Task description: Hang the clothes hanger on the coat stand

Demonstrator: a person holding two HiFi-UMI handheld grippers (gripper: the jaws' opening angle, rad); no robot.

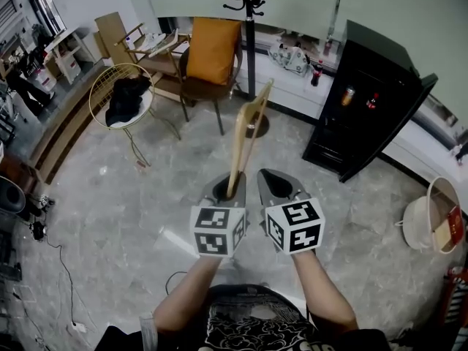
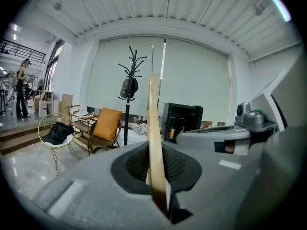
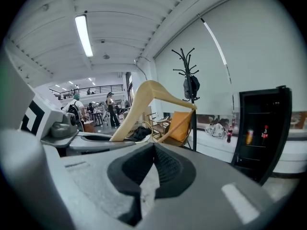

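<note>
A pale wooden clothes hanger [image 1: 247, 134] stands up from my left gripper [image 1: 228, 189], which is shut on its lower end. In the left gripper view the hanger [image 2: 154, 128] shows edge-on, pinched between the dark pads of the left gripper [image 2: 156, 152]. My right gripper [image 1: 276, 185] is close beside it on the right, shut with nothing in it. From the right gripper [image 3: 153, 147], the hanger [image 3: 144, 99] rises at the left. The black coat stand [image 1: 249, 20] is several steps ahead, with a dark item hung near its top [image 2: 128, 87].
A chair with an orange cushion [image 1: 212, 50] stands left of the coat stand [image 3: 191, 95]. A round wire chair holding dark clothing [image 1: 126, 97] is further left. A black cabinet [image 1: 373, 108] is at the right and a white basket [image 1: 431, 221] at the far right. Cables [image 1: 44, 232] lie on the floor at the left.
</note>
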